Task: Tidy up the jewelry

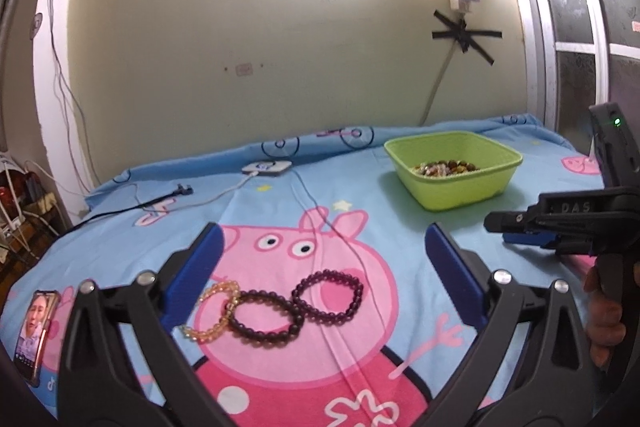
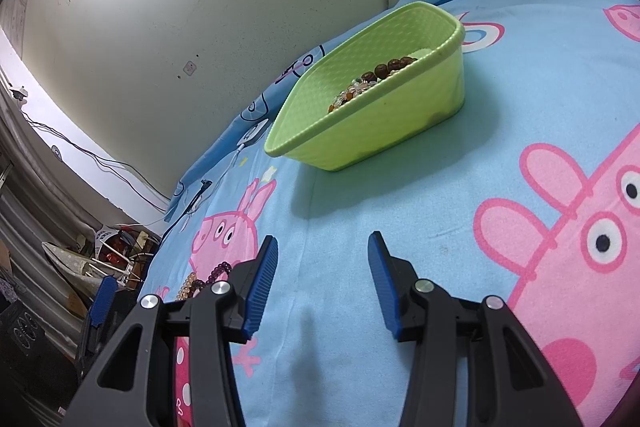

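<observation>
Three bead bracelets lie touching in a row on the cartoon bedsheet: an amber one [image 1: 214, 311], a dark purple one [image 1: 266, 315] and another dark purple one [image 1: 328, 297]. My left gripper [image 1: 323, 229] is open wide just above them, and neither blue pad touches a bracelet. A lime green basket [image 1: 468, 191] with several beaded pieces inside stands further back on the right. My right gripper [image 2: 324, 237] is open over bare sheet in front of the basket [image 2: 380, 131], nothing between its fingers. In its view the bracelets [image 2: 200, 281] peek out at the left, partly hidden behind a finger.
A phone [image 1: 34, 335] with a lit screen lies at the bed's left edge. A white charger box [image 1: 266, 168] and cables rest near the wall. A hand [image 1: 604, 311] holds the right gripper [image 1: 500, 227] at the right. Clutter [image 2: 108, 255] sits beside the bed.
</observation>
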Motion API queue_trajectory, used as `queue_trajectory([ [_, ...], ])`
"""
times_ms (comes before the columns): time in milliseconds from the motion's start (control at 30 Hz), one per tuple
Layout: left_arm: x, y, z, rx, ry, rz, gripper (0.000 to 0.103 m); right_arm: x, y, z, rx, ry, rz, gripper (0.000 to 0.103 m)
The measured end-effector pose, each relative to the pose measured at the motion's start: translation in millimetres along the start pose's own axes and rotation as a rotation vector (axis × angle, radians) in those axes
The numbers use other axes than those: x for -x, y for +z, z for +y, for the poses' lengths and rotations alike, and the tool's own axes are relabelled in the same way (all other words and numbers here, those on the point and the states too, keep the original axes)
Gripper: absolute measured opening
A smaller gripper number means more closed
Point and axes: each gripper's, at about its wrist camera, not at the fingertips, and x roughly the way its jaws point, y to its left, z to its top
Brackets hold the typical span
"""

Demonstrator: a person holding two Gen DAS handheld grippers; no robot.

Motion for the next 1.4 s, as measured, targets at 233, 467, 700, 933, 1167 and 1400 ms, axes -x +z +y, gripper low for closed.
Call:
queue_trajectory([
  [233, -2, -2, 3, 0.016, 0.001, 0.007, 0.097, 0, -1, 0, 0.000, -0.001, -0.001, 0.028],
  [467, -2, -2, 2, 0.005, 0.000, 0.018, 0.097, 0, -1, 0, 0.000, -0.001, -0.001, 0.029],
  [700, -2, -2, 1, 0.003, 0.019, 0.014, 0.097, 0, 0, 0, 0.000, -0.001, 0.000, 0.029],
  [933, 3, -2, -4, -0.024, 0.035, -0.010, 0.097, -1, 0, -1, 0.001, 0.000, 0.001, 0.029],
  [1167, 5, -1, -1, -0.008, -0.009, -0.012, 0.097, 0, 0, -1, 0.000, 0.001, 0.001, 0.029],
  [1400, 18, -2, 81, 0.041, 0.023, 0.013, 0.097, -1, -2, 1, 0.004, -0.006, 0.006, 0.029],
])
